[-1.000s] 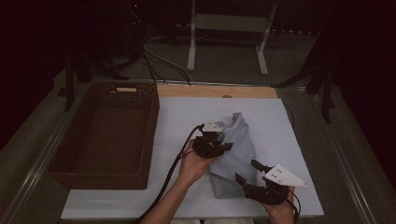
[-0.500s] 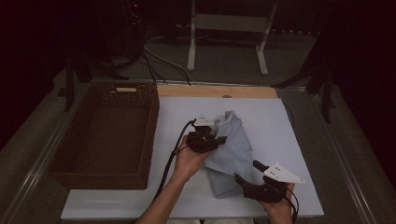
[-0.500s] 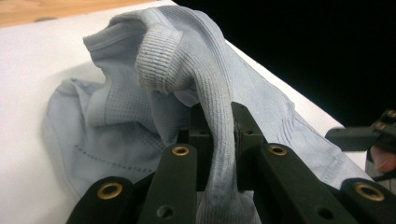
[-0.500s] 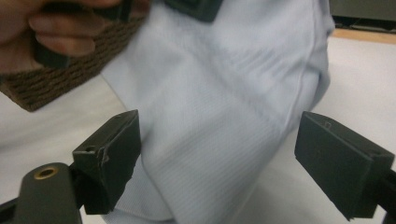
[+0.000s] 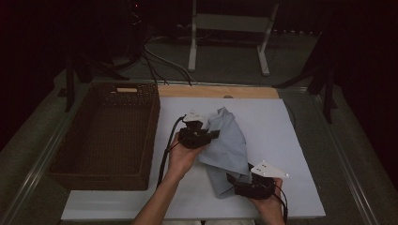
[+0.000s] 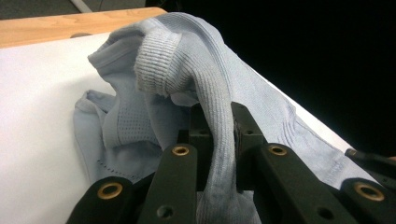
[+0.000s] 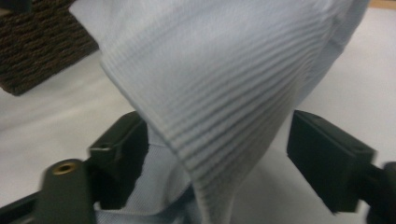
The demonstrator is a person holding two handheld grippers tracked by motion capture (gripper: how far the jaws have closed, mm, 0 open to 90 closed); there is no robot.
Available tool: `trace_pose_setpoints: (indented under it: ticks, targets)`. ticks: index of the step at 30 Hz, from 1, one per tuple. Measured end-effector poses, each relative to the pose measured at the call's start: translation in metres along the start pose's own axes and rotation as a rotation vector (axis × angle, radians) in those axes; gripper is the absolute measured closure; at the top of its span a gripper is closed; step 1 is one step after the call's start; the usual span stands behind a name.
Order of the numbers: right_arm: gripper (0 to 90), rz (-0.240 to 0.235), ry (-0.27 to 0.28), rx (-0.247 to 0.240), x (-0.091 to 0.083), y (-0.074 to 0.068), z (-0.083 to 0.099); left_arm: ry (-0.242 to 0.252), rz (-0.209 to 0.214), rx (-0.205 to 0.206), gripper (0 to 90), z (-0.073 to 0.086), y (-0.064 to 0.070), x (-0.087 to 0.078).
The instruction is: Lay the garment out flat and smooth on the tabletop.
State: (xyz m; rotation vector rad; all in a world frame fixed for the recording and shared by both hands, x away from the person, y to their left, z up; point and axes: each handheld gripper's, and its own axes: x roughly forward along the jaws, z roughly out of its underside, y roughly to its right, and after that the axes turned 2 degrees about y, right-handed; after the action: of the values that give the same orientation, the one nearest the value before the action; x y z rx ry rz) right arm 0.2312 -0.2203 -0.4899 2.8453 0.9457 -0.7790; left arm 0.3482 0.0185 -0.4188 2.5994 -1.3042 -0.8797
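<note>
Since a second ago we see the left gripper (image 5: pixel 213 134) has lifted its end of the blue garment (image 5: pixel 230 145) a little higher and drawn it toward the basket side, so the cloth now stands up in a taller fold. The right gripper (image 5: pixel 237 183) has stayed near the front edge of the worktop (image 5: pixel 291 140), right of the middle.

In the left gripper view the fingers (image 6: pixel 180 161) are narrow, pinching a ribbed strip of the garment (image 6: pixel 205 93) between them, with a ribbed cuff drooping above. In the right gripper view the fingers (image 7: pixel 119 149) stand wide, one on each side of a hanging ribbed fold of the garment (image 7: pixel 224 93); we cannot tell whether they touch it.

The garment lies across the middle of the worktop, stretching from the left gripper down to the right one, with its lower part on the white surface. The brown wicker basket (image 5: pixel 101 168) sits along the left edge, well apart from the cloth.
</note>
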Motion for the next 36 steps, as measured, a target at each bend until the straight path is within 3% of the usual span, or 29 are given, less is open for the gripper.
trace_pose_setpoints:
  ticks: [2,6,7,8,11,13,14,16,18,23,36]
  targets:
    - [33.2,0.003,-0.009,0.001,0.003,0.001,0.000,0.002,-0.001,-0.003,83.8,0.000,0.000,0.000]
    - [55.0,-0.009,-0.012,0.015,0.006,0.004,0.001,0.000,-0.002,0.002,83.8,0.000,0.000,-0.001]
    - [55.0,-0.009,-0.012,0.015,0.006,0.004,0.001,0.000,-0.002,0.002,83.8,0.000,0.000,-0.001]
    - [68.5,-0.014,-0.011,0.028,0.007,0.007,0.001,-0.003,-0.002,0.004,83.8,0.001,0.001,0.000]
    - [80.6,0.010,-0.011,0.024,0.006,0.009,0.000,-0.002,0.004,0.004,83.8,0.001,0.002,0.002]
    - [81.7,0.022,-0.011,0.014,0.005,0.010,0.000,-0.004,0.007,0.005,83.8,0.001,0.003,0.002]
    - [82.3,0.052,-0.011,-0.007,0.003,0.011,-0.001,-0.006,0.010,0.009,83.8,0.001,0.003,0.003]
    - [82.5,0.062,-0.010,-0.006,0.002,0.011,-0.002,-0.005,0.011,0.010,83.8,0.001,0.004,0.003]
    - [82.7,0.101,-0.005,-0.016,-0.001,0.013,-0.003,-0.001,0.020,0.015,83.8,0.001,0.005,0.003]
    - [82.9,0.181,0.013,0.005,-0.010,0.024,-0.005,-0.003,0.034,0.037,83.7,0.002,0.008,0.005]
    - [83.0,0.305,0.079,0.004,-0.041,0.049,-0.012,-0.016,0.061,0.053,83.6,0.002,0.015,0.011]
